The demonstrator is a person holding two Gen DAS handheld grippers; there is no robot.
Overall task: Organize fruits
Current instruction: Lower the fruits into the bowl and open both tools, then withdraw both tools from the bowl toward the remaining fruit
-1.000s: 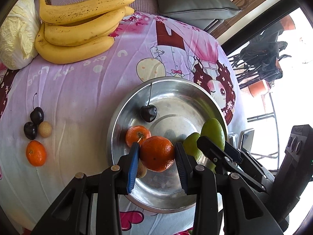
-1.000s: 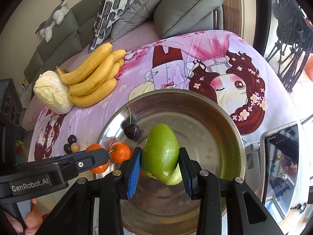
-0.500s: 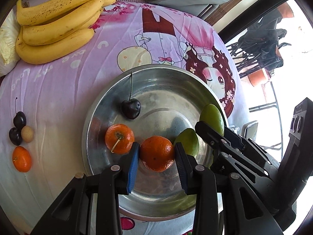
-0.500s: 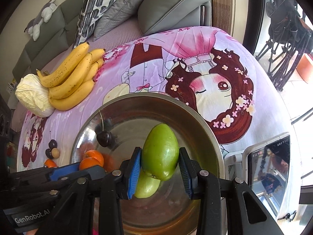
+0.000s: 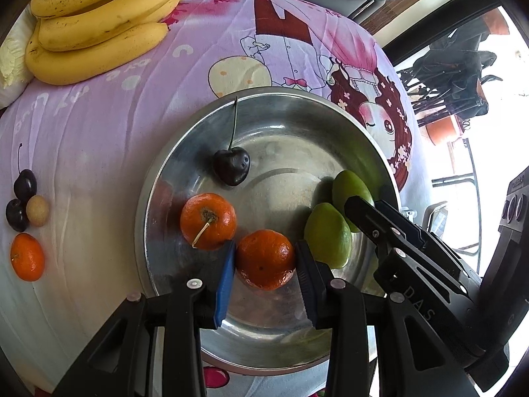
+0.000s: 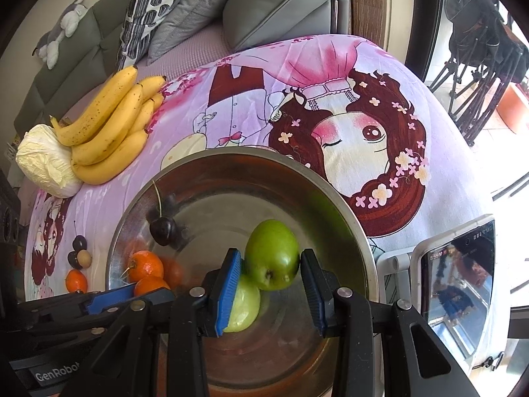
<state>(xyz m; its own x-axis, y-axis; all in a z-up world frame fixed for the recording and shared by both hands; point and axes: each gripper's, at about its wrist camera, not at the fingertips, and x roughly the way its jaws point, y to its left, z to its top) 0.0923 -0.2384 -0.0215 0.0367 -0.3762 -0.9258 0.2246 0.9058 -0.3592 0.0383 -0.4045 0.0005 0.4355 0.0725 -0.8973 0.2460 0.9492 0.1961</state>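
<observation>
The left gripper [image 5: 264, 261] is pinching an orange mandarin [image 5: 265, 259] between its blue-padded fingers [image 5: 225, 278]; the fruit is sitting low over the near part of the steel bowl [image 5: 158, 178], its skin glossy and slightly dimpled, though whether it is touching the metal is unclear. Just beside it to the left, a second mandarin [image 5: 208, 221] is lying in the bowl with a pale stalk sticking out; farther in, a dark cherry [image 5: 231, 167] with a long stem is resting on the bowl's floor.

The right gripper [image 6: 269, 269] is clamping a green fruit [image 6: 271, 254] over the bowl's near right side; the fruit is smooth, shiny and oval, with its small dimpled end facing the camera; a paler green fruit [image 6: 244, 304] is lying just beneath and beside it, the two apparently touching.

Outside the bowl, near the left edge of the cartoon-printed pink cloth [image 5: 109, 125], another mandarin [image 5: 27, 257], two dark cherries [image 5: 20, 198] and a small tan round fruit [image 5: 37, 210] are clustering together; a bunch of bananas [image 5: 99, 23] is lying at the far left corner, touching a pale cabbage [image 6: 44, 162]; a phone on a stand [image 6: 456, 274] is standing at the right edge.
</observation>
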